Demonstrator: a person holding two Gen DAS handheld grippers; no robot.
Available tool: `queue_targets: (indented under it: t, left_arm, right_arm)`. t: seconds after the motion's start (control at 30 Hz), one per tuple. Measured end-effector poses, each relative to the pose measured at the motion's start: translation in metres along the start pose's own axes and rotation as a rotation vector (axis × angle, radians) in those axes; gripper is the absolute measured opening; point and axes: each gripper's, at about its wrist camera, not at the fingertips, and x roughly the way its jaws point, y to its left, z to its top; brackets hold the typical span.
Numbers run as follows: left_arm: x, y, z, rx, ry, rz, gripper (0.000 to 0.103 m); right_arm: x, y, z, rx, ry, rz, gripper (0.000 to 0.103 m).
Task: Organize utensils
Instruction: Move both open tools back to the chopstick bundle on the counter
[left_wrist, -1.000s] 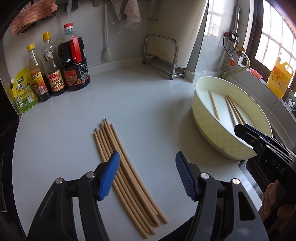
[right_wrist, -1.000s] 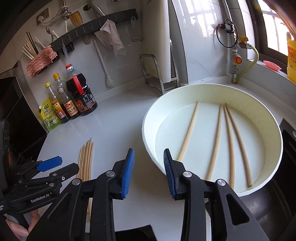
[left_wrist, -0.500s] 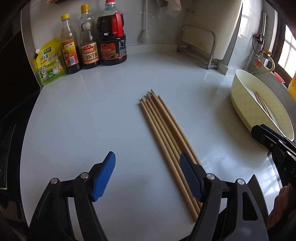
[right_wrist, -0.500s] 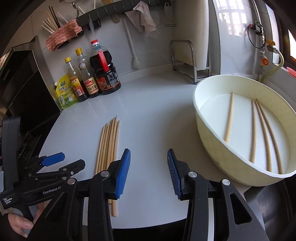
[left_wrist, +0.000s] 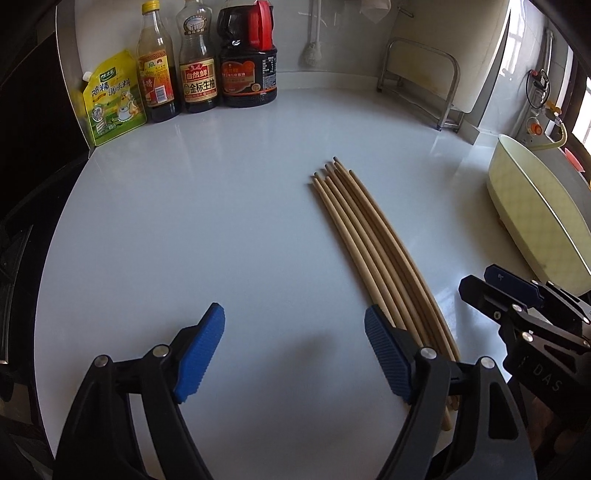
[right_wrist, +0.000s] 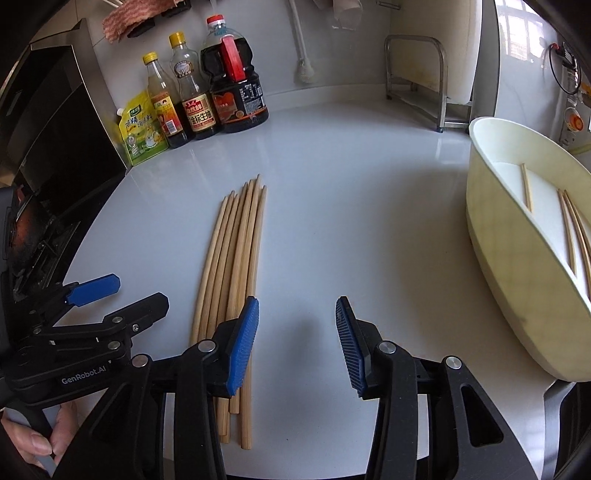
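The left gripper (left_wrist: 293, 349) has just been opening wide over bare counter (left_wrist: 221, 221), the chopsticks (left_wrist: 373, 251) lie together just right of it for easy grabbing, and the right gripper (right_wrist: 297, 339) gapes empty near the basin (right_wrist: 509, 280) holding more

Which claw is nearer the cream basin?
Right. The right claw hangs over bare counter between the chopstick bundle and the basin; the left claw is beyond the bundle.

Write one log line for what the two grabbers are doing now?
left gripper: open, empty | right gripper: open, empty | chopsticks: bundled on counter | basin: some chopsticks inside
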Motion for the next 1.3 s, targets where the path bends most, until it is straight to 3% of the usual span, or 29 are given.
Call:
queue_targets:
  t: [0.93,1.3]
  left_arm:
    - [0.002,0.004,0.001,-0.032,0.0,0.009,0.079]
    - [0.002,-0.015,-0.003,-0.013,0.007,-0.016,0.082]
  right_arm:
    - [0.014,0.025,-0.01,-0.132,0.036,-0.045,0.042]
    - [0.013,0.002,-0.008,-0.087,0.019,-0.099,0.042]
